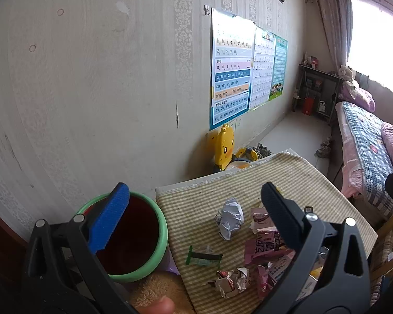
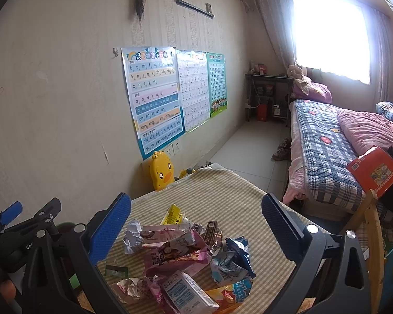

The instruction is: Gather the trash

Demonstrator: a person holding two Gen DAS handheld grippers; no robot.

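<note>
A pile of trash lies on a small table with a yellow striped cloth [image 1: 296, 180] [image 2: 222, 191]: a crumpled silver wrapper [image 1: 230, 221] [image 2: 132, 236], a green wrapper [image 1: 203, 257], pink snack bags [image 1: 264, 246] [image 2: 175, 253], a small carton [image 2: 186, 291] and blue wrappers [image 2: 234, 259]. A green-rimmed bin [image 1: 161, 238] with a dark red inside stands left of the table. My left gripper [image 1: 196, 222] is open and empty, above the bin's edge and the table. My right gripper [image 2: 196, 225] is open and empty above the pile.
A wall with learning posters [image 2: 154, 96] runs along the left. A yellow duck toy [image 2: 161, 172] stands behind the table. A bed [image 2: 327, 141] with a plaid cover is on the right, a wooden chair [image 2: 372, 235] beside the table, a shelf [image 2: 267, 96] at the far wall.
</note>
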